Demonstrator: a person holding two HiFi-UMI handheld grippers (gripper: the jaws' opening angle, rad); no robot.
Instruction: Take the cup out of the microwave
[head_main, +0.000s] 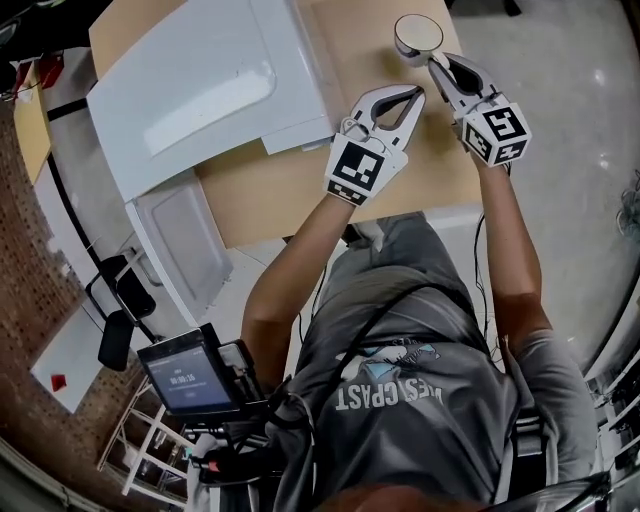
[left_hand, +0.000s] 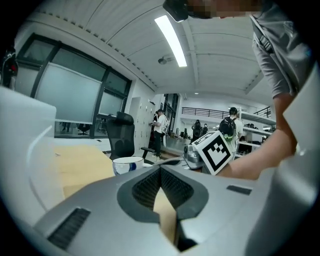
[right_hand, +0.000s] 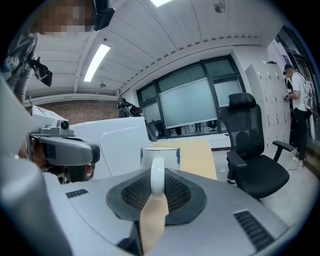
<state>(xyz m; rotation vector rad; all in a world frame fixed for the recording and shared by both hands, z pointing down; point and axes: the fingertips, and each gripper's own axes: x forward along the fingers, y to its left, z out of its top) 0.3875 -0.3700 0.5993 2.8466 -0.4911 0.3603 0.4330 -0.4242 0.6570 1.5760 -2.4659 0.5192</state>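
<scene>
Head view: the right gripper clamps the cup by its handle, jaws narrow around it. The white cup stands upright at the far right corner of the table, clear of the microwave, whose door stands open on the near side. Whether the cup touches the table cannot be told. The left gripper, jaws closed tip to tip and empty, sits just beside the right, between it and the microwave

White cup, white microwave, tan table.
</scene>
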